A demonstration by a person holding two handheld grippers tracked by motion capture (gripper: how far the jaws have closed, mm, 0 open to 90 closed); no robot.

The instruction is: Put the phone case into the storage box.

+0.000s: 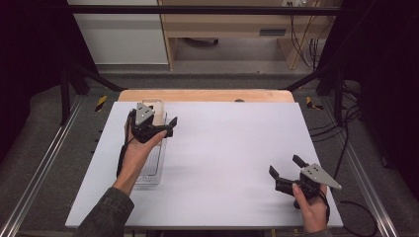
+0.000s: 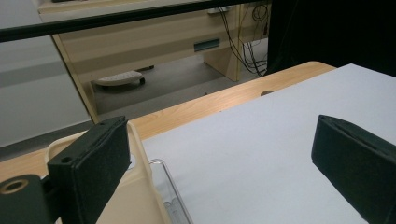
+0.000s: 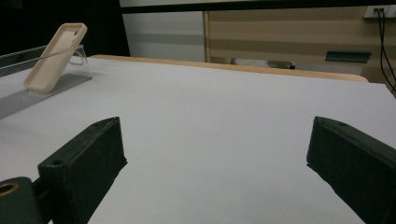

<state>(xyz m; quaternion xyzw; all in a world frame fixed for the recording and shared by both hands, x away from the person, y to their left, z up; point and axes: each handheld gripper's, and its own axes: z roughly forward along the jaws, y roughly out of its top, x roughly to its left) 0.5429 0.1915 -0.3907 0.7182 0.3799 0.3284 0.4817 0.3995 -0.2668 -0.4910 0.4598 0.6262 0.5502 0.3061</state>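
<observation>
A beige phone case (image 1: 156,106) leans upright at the far end of a clear plastic tray (image 1: 151,169) on the left of the white table top (image 1: 232,148). My left gripper (image 1: 154,118) hovers over that end of the tray, open. In the left gripper view the phone case (image 2: 137,191) sits right against the inner side of the left jaw, and the tray rim (image 2: 173,196) runs beside it; my left gripper (image 2: 219,158) holds nothing. My right gripper (image 1: 285,166) stands open near the front right. The right gripper view has the phone case (image 3: 56,56) far off to the left of the open right gripper (image 3: 215,154).
The white table top lies on a wooden board (image 1: 205,95) that shows along the far edge. Metal rails (image 1: 44,168) and black frame bars flank the table. A wooden desk (image 1: 247,22) and cables (image 1: 309,44) stand on the floor beyond.
</observation>
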